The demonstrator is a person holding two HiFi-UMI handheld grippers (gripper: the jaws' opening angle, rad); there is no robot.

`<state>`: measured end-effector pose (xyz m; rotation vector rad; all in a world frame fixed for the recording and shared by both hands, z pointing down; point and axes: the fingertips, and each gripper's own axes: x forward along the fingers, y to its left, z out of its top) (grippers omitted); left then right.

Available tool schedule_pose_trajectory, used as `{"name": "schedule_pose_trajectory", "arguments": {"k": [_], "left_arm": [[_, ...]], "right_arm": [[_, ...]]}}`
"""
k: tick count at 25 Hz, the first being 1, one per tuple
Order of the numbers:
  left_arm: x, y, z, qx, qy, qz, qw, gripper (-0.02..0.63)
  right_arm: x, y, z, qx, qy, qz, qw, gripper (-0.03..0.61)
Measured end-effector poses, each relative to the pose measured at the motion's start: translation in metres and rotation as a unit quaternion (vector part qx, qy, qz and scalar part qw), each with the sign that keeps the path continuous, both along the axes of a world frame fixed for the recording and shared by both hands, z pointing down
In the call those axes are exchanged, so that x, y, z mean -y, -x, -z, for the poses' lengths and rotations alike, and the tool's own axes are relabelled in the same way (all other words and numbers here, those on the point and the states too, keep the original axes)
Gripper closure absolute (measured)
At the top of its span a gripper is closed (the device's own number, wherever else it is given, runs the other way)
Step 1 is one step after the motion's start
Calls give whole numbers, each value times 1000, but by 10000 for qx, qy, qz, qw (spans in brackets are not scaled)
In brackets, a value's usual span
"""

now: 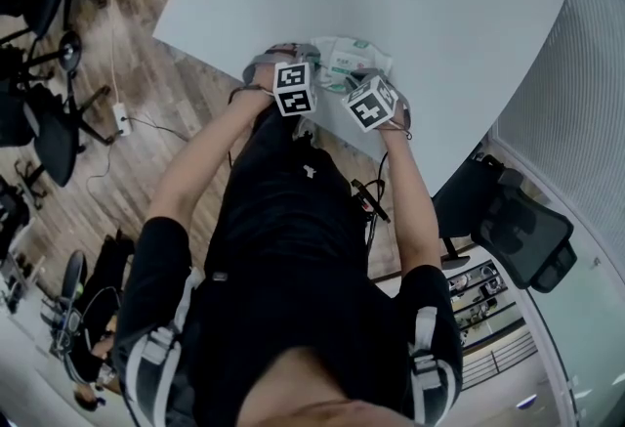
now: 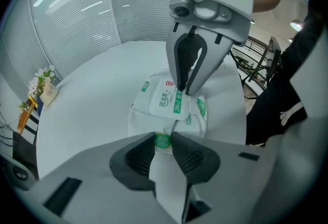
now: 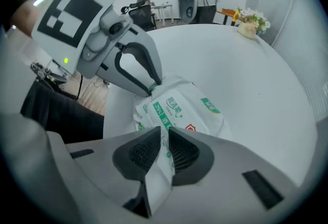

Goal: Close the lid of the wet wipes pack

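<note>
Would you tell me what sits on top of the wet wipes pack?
Its white lid, with the right gripper pinching the lid's edge. The opening beneath is covered by the lid.

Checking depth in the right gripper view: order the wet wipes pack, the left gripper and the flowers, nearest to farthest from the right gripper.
1. wet wipes pack: between the jaws of the right gripper.
2. left gripper: just beyond, at the pack's far edge.
3. flowers: far off, upper right.
</note>
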<state>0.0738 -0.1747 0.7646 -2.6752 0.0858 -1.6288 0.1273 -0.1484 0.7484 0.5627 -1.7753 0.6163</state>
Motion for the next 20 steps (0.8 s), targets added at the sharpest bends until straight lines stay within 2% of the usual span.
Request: {"name": "schedule_pose_trajectory", "arguments": {"k": [3, 6, 12, 20], "left_arm": [[-1, 0, 0, 18, -62, 8, 10000, 508], [-1, -1, 1, 12, -108, 1, 9999, 511], [-1, 0, 2, -10, -93, 2, 10000, 511], [-2, 0, 3, 10, -77, -47, 10000, 511]], "right_arm": [[2, -1, 4, 317, 164, -578, 9977, 509], [1, -1, 7, 400, 169, -849, 9954, 508], [-4, 14, 4, 271, -40, -623, 9977, 526], [-3, 14, 2, 107, -33, -602, 9981, 531]]}}
